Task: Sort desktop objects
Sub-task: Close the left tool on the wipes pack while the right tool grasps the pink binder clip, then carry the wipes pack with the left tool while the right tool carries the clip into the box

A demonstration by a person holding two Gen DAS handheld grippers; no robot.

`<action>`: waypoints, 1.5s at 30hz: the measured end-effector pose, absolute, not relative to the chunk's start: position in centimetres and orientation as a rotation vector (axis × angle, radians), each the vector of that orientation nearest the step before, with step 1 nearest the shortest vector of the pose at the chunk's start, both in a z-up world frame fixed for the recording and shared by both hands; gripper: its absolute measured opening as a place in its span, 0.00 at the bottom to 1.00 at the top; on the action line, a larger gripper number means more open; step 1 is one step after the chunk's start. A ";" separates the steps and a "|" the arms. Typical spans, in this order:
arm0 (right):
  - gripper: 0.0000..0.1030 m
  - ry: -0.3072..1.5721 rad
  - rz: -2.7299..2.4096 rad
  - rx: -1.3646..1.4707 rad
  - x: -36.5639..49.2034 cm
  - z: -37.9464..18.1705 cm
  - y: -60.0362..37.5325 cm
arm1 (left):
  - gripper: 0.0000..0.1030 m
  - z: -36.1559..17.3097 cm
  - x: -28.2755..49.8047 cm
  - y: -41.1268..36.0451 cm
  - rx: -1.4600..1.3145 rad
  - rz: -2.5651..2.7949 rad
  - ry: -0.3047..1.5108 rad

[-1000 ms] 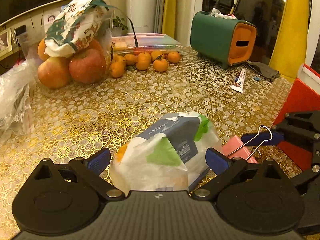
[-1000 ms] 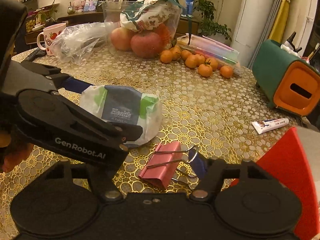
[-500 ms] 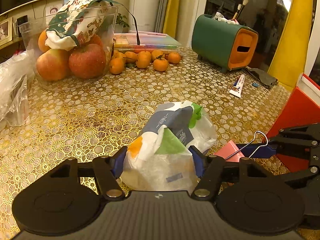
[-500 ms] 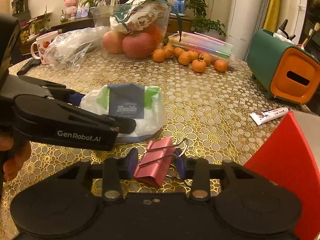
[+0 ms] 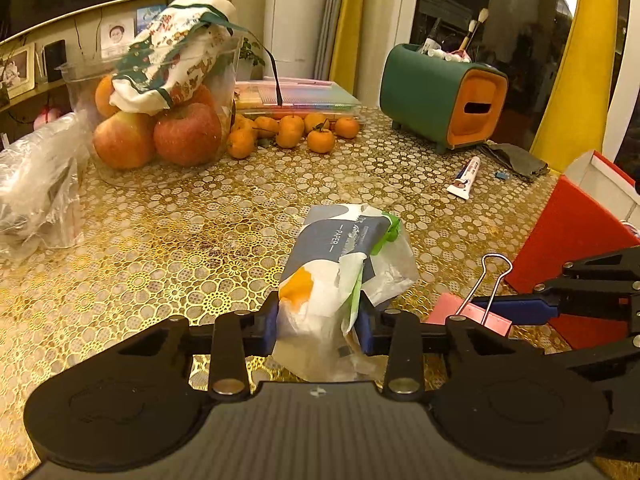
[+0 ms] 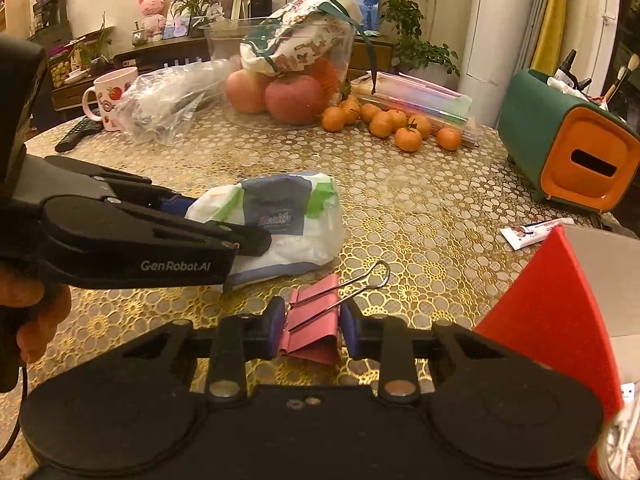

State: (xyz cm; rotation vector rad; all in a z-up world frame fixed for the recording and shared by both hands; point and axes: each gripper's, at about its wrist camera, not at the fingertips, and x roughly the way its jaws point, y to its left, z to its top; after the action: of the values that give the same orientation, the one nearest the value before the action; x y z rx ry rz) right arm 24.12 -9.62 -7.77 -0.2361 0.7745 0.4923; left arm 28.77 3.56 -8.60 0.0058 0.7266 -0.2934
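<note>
On the gold lace-patterned tablecloth (image 5: 160, 240), left gripper (image 5: 318, 326) pinched tight on white-and-navy soft tissue pack (image 5: 340, 264); at its 3 o'clock, right gripper (image 6: 312, 326) clamped on pink metal binder clip (image 6: 314, 316).

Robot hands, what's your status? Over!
Left gripper shut on tissue pack. Right gripper shut on pink binder clip. Red box close right.

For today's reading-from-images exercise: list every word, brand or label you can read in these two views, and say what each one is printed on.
"GenRobot.AI": white lettering on the black left gripper, seen in the right wrist view.
"PAPER": on the dark blue label of the white plastic tissue pack.
Blurred: the label's logo in the right wrist view.
Too small: print on the white toothpaste tube and strawberry-patterned white mug.
</note>
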 end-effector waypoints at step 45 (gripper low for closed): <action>0.28 0.618 0.436 -0.111 8.3 5.7 -25.7 | 0.34 5.7 8.5 -8.4 0.013 -0.417 0.667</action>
State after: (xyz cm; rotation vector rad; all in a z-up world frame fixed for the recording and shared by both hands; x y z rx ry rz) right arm 8.26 -25.74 5.69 -0.1114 0.6182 0.4356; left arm 8.51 -8.40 5.66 0.0129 0.6672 -0.4168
